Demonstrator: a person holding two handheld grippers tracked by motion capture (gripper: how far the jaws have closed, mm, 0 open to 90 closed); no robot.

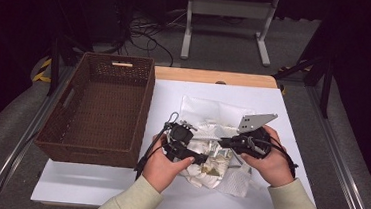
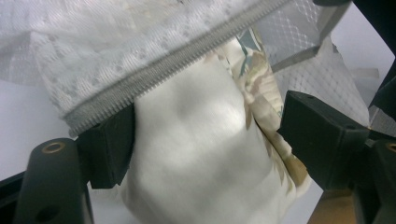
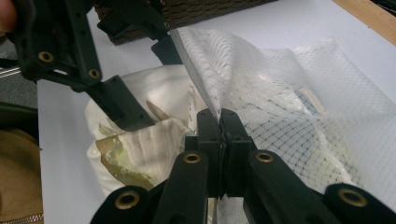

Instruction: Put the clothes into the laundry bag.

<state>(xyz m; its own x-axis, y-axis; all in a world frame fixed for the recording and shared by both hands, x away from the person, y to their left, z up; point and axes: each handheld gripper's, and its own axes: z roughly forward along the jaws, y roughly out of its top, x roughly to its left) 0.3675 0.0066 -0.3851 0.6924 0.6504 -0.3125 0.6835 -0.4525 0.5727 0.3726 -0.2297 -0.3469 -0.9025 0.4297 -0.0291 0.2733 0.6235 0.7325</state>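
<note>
Mesh bag [image 3: 289, 107] edge pinched, right gripper [image 3: 219, 122] (fingers closed).

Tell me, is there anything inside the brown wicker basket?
No, the wicker basket shows a bare woven bottom in the high view, with nothing lying in it.

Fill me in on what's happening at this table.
A person is working a white cloth and a mesh laundry bag with a gripper in each hand. The right gripper is shut on the bag's zippered edge, holding it up. The left gripper stands open around the bundled cloth at the bag's opening, its pads not pressing. The cloth sits partly under the mesh, partly out on the white table. A brown wicker basket stands at the left.
</note>
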